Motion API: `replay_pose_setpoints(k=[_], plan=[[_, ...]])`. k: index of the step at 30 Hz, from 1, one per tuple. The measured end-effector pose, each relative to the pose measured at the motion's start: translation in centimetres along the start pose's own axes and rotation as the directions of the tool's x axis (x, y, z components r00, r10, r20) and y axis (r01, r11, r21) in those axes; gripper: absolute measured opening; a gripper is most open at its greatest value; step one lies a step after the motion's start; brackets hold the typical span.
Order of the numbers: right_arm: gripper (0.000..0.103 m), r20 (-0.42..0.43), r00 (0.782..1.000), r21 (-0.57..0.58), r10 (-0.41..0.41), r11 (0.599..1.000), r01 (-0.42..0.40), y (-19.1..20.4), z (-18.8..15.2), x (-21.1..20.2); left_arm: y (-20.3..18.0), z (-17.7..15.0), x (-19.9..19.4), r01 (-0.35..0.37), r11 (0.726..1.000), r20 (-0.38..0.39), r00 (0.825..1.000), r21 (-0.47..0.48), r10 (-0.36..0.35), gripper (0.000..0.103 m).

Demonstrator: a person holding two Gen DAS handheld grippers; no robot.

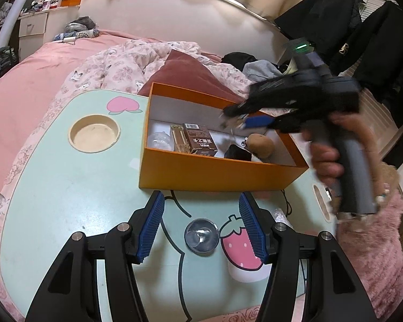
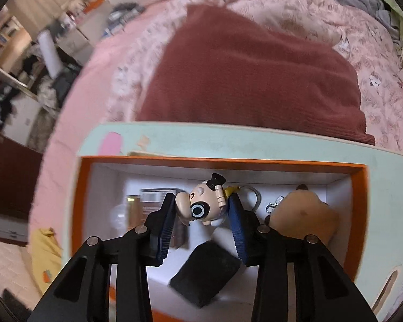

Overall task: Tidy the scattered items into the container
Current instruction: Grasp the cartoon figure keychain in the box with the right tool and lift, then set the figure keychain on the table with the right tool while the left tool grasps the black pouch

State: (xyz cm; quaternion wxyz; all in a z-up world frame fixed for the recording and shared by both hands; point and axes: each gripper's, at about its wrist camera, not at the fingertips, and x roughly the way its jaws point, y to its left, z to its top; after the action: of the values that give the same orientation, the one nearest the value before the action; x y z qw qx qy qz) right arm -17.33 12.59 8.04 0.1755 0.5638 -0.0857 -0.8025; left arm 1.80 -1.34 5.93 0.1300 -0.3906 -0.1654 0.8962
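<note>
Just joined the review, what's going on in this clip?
A person is tidying small items into the orange box on the mint lap table. The right gripper hangs over the box, jaws shut on a cartoon figure keychain. Already inside: a brown plush, a black block and a brown packet. The left gripper, jaws open, hovers over a small clear cup on the table.

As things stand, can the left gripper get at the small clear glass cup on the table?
Probably yes. The left gripper is open, and the clear glass cup sits on the table between its fingers with nothing in between.
</note>
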Motion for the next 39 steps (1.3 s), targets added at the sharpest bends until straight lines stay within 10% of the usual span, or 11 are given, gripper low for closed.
replay_pose_setpoints(k=[12, 25, 34, 39], plan=[[0.038, 0.137, 0.977, -0.180, 0.161, 0.974, -0.135, 3.0, -7.2, -13.3, 1.0, 0.5, -0.4, -0.053, 0.998, 0.011, 0.999, -0.025, 0.053, 0.059], [0.038, 0.005, 0.998, -0.150, 0.070, 0.986, -0.068, 1.1, -18.5, -3.1, 1.9, 1.3, -1.0, -0.069, 0.996, 0.025, 0.997, -0.064, 0.071, 0.059], [0.040, 0.130, 0.991, -0.215, 0.019, 0.977, 0.010, 1.9, -18.7, -4.0, 0.7, 2.2, -1.2, -0.073, 0.997, 0.020, 0.997, -0.004, 0.073, 0.059], [0.058, 0.310, 0.949, -0.183, 0.060, 0.983, -0.002, 0.3, -18.6, -9.3, -3.0, 6.0, -0.3, -0.028, 0.989, -0.029, 0.999, 0.144, 0.032, 0.059]])
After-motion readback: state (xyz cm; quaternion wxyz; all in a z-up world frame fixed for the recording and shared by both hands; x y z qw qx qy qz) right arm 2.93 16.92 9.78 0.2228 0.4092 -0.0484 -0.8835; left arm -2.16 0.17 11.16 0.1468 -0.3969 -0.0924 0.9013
